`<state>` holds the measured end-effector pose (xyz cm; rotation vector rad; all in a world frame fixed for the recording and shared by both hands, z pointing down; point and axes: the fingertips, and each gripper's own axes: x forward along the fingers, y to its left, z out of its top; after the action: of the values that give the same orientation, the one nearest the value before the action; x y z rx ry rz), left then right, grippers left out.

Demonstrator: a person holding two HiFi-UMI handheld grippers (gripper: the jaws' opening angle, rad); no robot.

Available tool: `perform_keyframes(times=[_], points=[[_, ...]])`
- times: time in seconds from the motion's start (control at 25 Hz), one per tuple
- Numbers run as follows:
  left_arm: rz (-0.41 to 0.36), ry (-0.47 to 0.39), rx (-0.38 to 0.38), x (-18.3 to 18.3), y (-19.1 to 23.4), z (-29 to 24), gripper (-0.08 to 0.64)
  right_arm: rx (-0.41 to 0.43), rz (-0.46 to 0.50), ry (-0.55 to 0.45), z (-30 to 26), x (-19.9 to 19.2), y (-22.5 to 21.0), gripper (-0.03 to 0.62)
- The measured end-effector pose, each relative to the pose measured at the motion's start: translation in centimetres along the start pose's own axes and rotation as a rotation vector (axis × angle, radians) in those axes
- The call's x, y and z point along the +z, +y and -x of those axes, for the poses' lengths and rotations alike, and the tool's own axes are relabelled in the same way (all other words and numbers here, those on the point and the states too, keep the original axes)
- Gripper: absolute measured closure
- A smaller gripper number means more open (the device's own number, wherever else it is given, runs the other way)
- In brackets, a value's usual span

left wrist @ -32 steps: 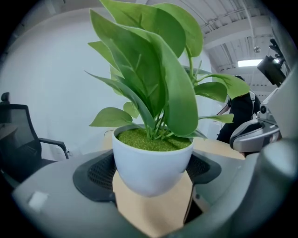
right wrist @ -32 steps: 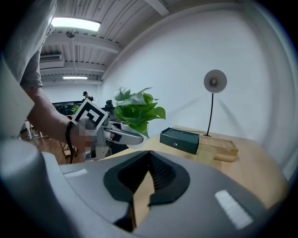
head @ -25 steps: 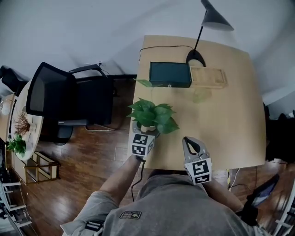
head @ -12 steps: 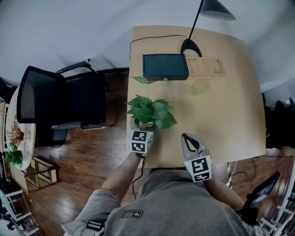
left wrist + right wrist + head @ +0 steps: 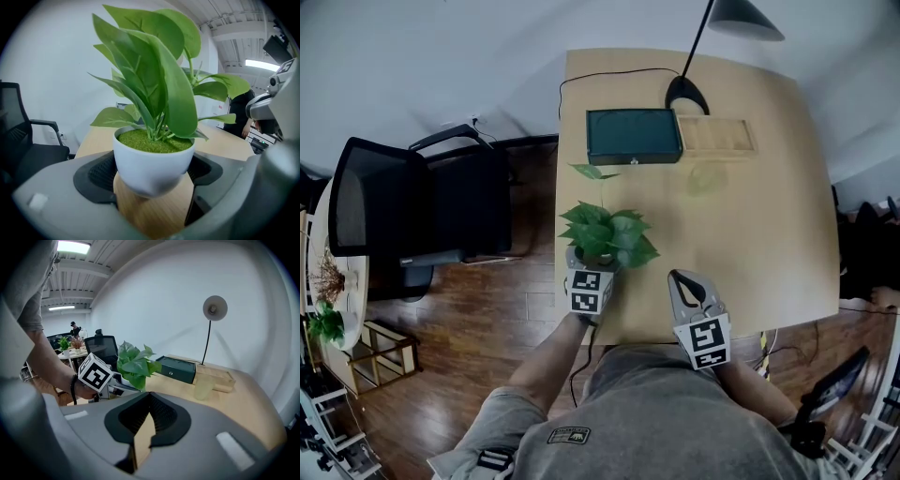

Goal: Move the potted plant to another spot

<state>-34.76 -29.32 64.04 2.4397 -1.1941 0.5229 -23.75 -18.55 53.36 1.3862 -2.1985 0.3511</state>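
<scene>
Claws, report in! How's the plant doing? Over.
Left claw shut on potted plant. Right claw shut, empty. Green box, cup farther back, apart.

Overhead, foliage (image 5: 607,232) mostly hides the pot (image 5: 152,164); lamp shade (image 5: 748,19) cropped.

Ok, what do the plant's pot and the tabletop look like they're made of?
The pot looks smooth, white, softly glossy without grain: ceramic or plastic, can't tell which. The tabletop shows pale, straight wood grain with a matte finish: wood or wood-look laminate.
</scene>
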Motion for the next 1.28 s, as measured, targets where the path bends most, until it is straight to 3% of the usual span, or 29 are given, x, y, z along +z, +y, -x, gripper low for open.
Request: perform_keyframes(times=[0.44,1.04,1.28], points=[[-0.113,0.021,0.007,-1.1,-0.8,0.2,0.103,0.030,0.006,0.008,-1.0,0.0,0.1,0.586],[-0.117,0.005,0.013,-1.1,-0.7,0.0,0.101,0.016,0.007,0.005,-0.7,-0.2,-0.4,0.586],[-0.168,0.001,-0.014,-1.3,-1.1,0.1,0.066,0.016,0.004,0.004,-0.6,-0.5,-0.1,0.586]])
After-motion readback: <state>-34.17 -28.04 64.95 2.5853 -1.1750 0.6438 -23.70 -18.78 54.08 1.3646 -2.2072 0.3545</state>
